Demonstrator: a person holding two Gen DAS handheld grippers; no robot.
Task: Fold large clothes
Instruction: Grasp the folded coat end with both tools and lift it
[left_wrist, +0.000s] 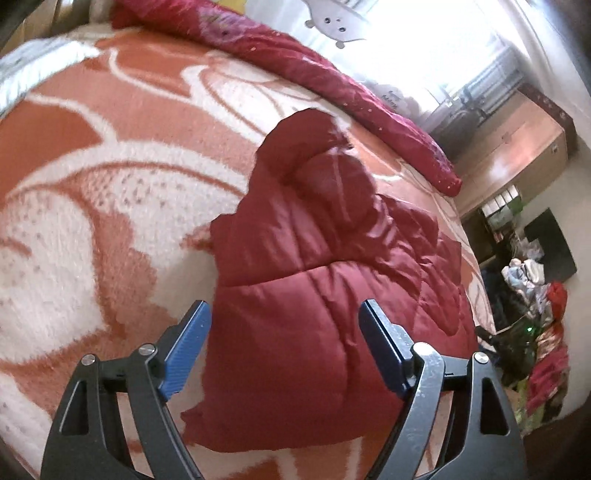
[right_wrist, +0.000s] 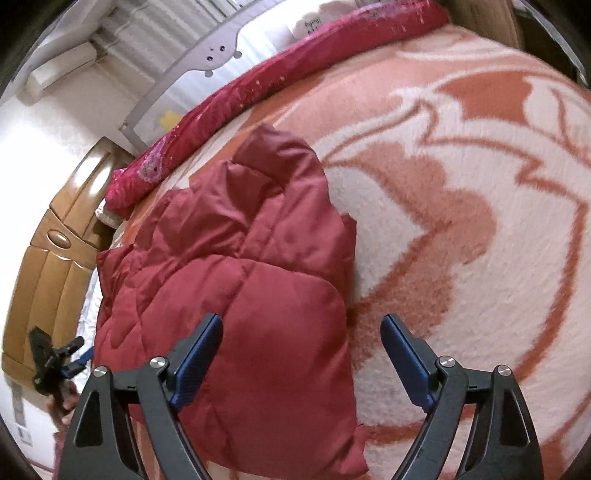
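Both claws, left (left_wrist: 284, 345) and right (right_wrist: 301, 356), hang wide open over the jacket (left_wrist: 332, 266) on the bed (left_wrist: 110, 147). Looks puffy and slick, so I'd pinch a quilted edge.

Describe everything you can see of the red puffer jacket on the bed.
The red puffer jacket is quilted, shiny, nylon-looking and puffy. It lies folded into a bulky bundle, the nearest panel doubled over, on the orange-and-white blanket. Both hand-held grippers, left and right, are open above its near end, gripping nothing.
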